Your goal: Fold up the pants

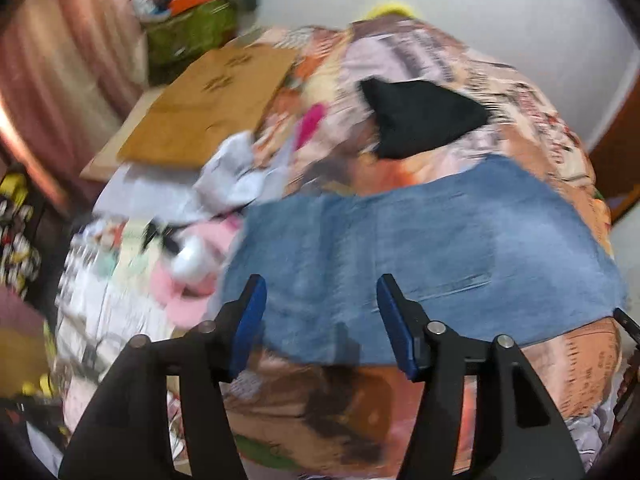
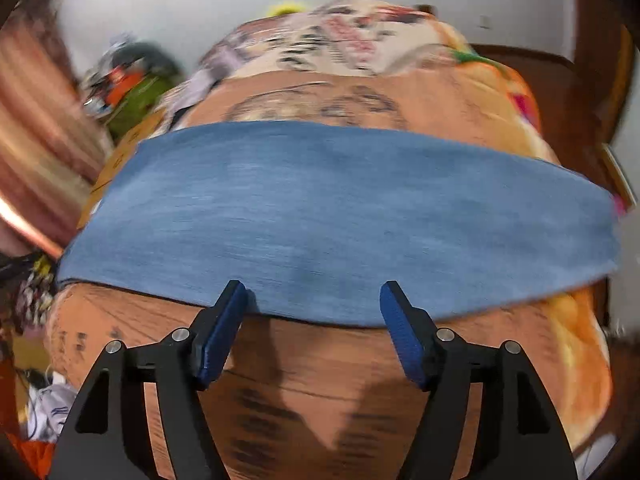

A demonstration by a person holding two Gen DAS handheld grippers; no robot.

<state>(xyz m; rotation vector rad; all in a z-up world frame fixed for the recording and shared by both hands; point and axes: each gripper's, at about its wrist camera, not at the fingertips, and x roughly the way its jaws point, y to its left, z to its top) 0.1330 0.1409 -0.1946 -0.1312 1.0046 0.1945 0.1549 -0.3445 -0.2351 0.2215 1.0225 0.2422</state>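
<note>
Bedroom clutter rings the work surface: a bed under a printed orange blanket, pink curtain to the left, cardboard sheet and a black garment farther back. Both views are motion-blurred.

Pants: blue denim, lying flat across the blanket as a wide band, apparently already doubled over; the near edge sits just ahead of both sets of jaws.

Left gripper: jaws apart, nothing between them, hovering over the near denim edge. Right gripper: jaws likewise apart and empty, at the near edge.

My handling estimate: denim is fairly heavy, limp but with some body, not slippery, not fragile. It should hold a crease and drape under its own weight. I judge the best hold is at the near edge towards the corners, pinching all layers together so none slides off.
</note>
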